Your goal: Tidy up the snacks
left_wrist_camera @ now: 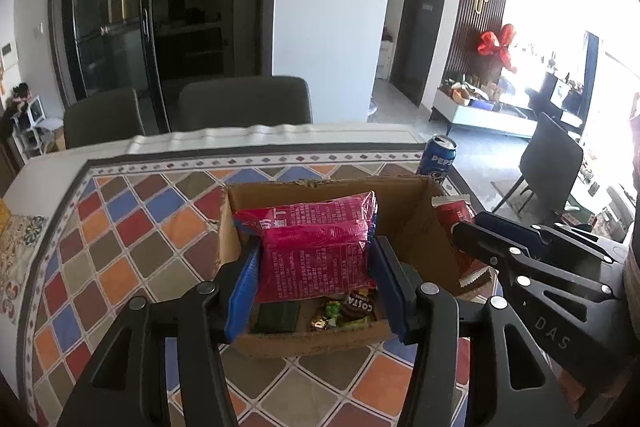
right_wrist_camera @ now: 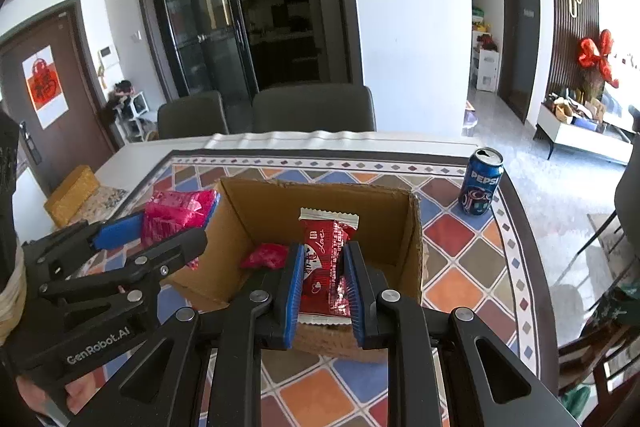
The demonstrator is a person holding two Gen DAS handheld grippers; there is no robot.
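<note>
Left gripper (left_wrist_camera: 316, 259): its blue jaws are partly open and pressed on a puffy pink plastic snack bag (left_wrist_camera: 320, 247), holding it up over the box.
Right gripper (right_wrist_camera: 322, 287): its jaws are squeezed nearly closed on a flat red and white wrapped snack bar (right_wrist_camera: 326, 263), also over the box.
Box: an open brown cardboard box (right_wrist_camera: 320, 199) sits on the colourful tiled surface (right_wrist_camera: 460, 287), just in front of both grippers.
Already inside: small shiny wrapped sweets (left_wrist_camera: 340, 311) and a dark flat packet (left_wrist_camera: 278, 315) lie on the box floor.
Nearby: a blue soda can (right_wrist_camera: 482, 183) stands upright beside the box, a little way off (not touching it).
How to do it well: I think each snack should go low into the box before letting go, one at a time, so the big bag does not flop over the rim or squash the sweets.
Hard to see: the box floor under the pink bag is hidden. The print on the wrappers is too small to read. A pink lump inside the box in the right view could be more wrapper; I cannot tell.
</note>
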